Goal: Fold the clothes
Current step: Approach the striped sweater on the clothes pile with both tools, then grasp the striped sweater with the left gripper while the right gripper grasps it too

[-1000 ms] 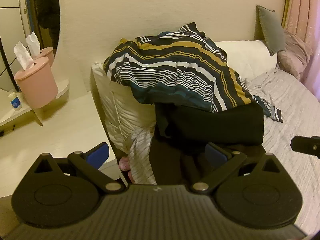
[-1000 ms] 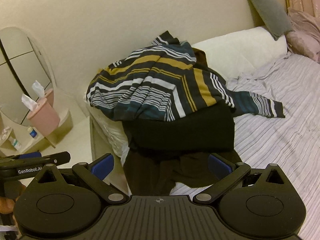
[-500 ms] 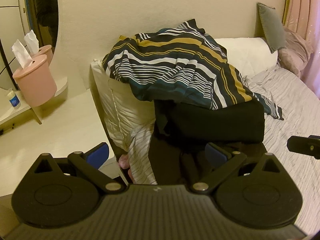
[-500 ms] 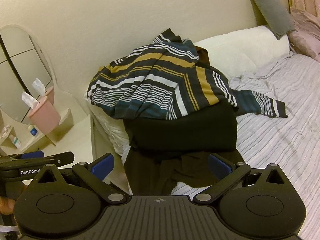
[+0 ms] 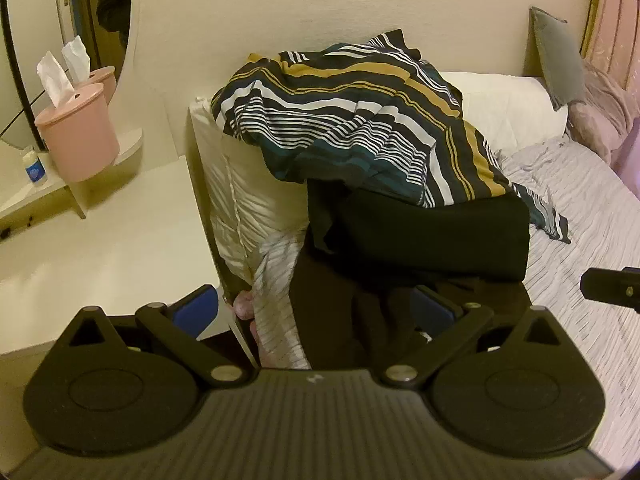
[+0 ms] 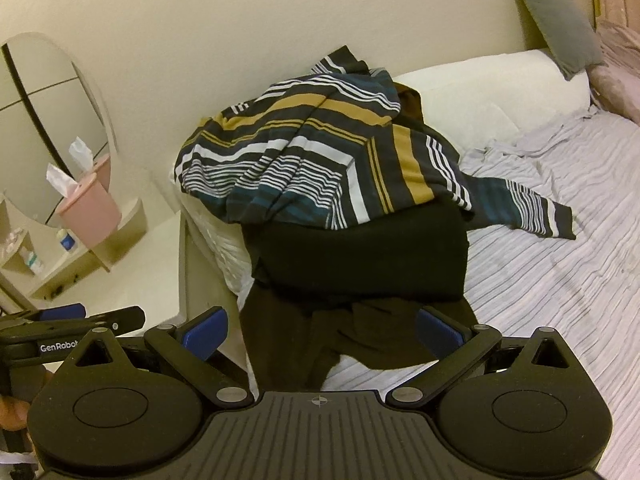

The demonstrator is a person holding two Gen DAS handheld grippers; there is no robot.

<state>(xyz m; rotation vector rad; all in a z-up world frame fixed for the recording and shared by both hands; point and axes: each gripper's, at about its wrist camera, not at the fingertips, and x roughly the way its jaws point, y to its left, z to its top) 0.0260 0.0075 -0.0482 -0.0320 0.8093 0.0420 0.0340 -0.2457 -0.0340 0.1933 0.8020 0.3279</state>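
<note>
Holding both the left gripper and right gripper spread and empty, we face the striped shirt heaped atop black clothes; grabbing carelessly risks dragging both.

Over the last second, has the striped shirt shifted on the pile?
No. The striped shirt still drapes the black garment, sleeve on the sheet; only the cameras shifted.

A home bedroom was shown. Ahead of the fingers, a bed with a striped sheet and white pillows was set against a cream wall, with clothes heaped on it. To the left of the fingers, a vanity mirror and a pink tissue holder were seen.
</note>
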